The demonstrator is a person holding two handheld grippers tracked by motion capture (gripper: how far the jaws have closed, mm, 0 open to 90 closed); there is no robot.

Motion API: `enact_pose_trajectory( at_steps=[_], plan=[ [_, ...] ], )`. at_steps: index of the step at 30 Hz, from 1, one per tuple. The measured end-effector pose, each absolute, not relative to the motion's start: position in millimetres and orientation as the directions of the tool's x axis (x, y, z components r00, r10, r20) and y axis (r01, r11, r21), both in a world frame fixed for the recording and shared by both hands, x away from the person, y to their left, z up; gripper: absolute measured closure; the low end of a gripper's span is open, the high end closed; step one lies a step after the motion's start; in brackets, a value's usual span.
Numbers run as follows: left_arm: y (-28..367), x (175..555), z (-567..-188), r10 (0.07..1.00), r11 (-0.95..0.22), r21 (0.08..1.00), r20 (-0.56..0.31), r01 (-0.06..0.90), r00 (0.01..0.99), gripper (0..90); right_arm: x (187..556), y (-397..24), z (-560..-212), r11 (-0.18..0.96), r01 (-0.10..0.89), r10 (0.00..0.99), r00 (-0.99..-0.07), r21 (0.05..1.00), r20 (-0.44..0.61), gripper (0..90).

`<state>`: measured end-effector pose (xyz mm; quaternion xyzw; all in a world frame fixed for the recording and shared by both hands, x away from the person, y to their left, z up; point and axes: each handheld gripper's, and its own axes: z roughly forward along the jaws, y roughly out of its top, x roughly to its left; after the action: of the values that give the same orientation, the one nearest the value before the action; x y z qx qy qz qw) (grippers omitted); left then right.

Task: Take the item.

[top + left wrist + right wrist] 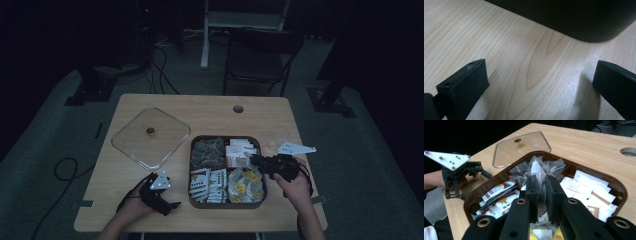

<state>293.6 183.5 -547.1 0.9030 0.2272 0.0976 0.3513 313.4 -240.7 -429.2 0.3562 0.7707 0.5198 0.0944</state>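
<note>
- Right gripper (pixel 541 195) clamped tight on a translucent white mesh tea bag (pixel 537 173), centre of the right gripper view, lifted above the dark brown compartmented plastic tray (pixel 621 187).
- Seen from the high view: same gripper (pixel 256 160) over the tray's right side, centre-right of frame.
- Left gripper (pixel 540 82) spread wide, nothing between, down at the pale wooden tabletop (pixel 506 45), lower left of the tray.
- Square clear glass lid (pixel 150 137) parked upper left of the tray.

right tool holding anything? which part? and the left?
Right tool is shut on a mesh tea bag, pinched by its lower part, top sticking up between the jaws. Left tool is open over bare table.
</note>
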Motion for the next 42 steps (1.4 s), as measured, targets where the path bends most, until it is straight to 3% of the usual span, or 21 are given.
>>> enact_pose_trajectory(
  at_steps=[22, 42],
  plan=[
    [183.5, 293.7, -547.1, 0.479, -0.65, 0.679, 0.017, 0.342, 0.878, 0.5, 345.8, -273.3, -401.7, 0.102, 0.412, 0.718, -0.66, 0.905, 0.219, 81.8],
    [183.6, 293.7, -547.1, 0.478, -0.651, 0.678, 0.017, 0.342, 0.878, 0.5, 387.2, -324.8, -385.8, -0.01, 0.406, 0.821, -0.518, 0.914, 0.239, 81.7]
  ],
)
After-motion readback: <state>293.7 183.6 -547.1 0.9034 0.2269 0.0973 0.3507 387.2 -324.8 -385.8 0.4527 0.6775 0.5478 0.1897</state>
